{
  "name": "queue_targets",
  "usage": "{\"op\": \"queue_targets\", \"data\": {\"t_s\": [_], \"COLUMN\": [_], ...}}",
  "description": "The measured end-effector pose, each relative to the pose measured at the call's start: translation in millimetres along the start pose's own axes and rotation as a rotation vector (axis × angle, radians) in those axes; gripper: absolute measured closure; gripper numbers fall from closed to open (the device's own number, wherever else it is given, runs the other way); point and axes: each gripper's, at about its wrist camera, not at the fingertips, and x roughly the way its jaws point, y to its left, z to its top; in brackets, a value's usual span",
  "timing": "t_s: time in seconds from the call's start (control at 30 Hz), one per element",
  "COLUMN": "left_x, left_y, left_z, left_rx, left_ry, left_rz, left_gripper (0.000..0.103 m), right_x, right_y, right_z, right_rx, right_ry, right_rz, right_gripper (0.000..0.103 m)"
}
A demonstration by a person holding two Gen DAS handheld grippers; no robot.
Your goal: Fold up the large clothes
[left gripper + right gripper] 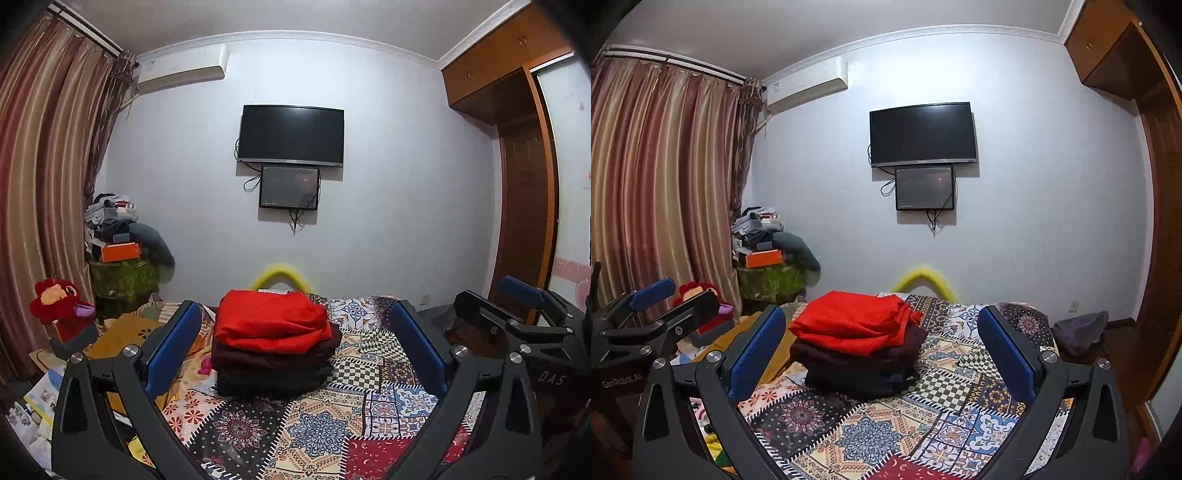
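Observation:
A stack of folded clothes sits on the patchwork bedspread (325,424): a red garment (269,321) on top, a maroon one (273,356) under it, dark ones at the bottom. The stack also shows in the right wrist view (857,325). My left gripper (295,343) is open and empty, raised above the bed, its blue pads either side of the stack in view. My right gripper (882,349) is open and empty too, held beside the left; it shows at the right edge of the left wrist view (517,306).
A TV (291,134) and a small screen hang on the far wall. A cluttered green-covered stand (122,273) and a red plush toy (59,302) stand left by the curtains. A wooden wardrobe (524,206) is at right. A grey bag (1078,330) lies right of the bed.

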Motion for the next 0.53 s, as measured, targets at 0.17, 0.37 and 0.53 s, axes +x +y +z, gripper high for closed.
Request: {"op": "queue_targets", "data": {"t_s": [0.17, 0.37, 0.53], "left_x": [1.9, 1.1, -0.2], "left_y": [2.0, 3.0, 4.5], "left_z": [-0.7, -1.6, -1.8], "left_rx": [-0.011, -0.019, -0.023], "left_ry": [0.01, 0.011, 0.011], "left_rz": [-0.001, -0.001, -0.01], "left_gripper": [0.0, 0.0, 0.0], "right_x": [0.3, -0.3, 0.3], "right_y": [-1.0, 1.2, 1.7], "right_z": [-0.1, 0.0, 0.3], "right_rx": [0.002, -0.002, 0.001], "right_ry": [-0.002, -0.001, 0.004], "right_rz": [-0.005, -0.007, 0.002], "right_gripper": [0.0, 0.0, 0.0]}}
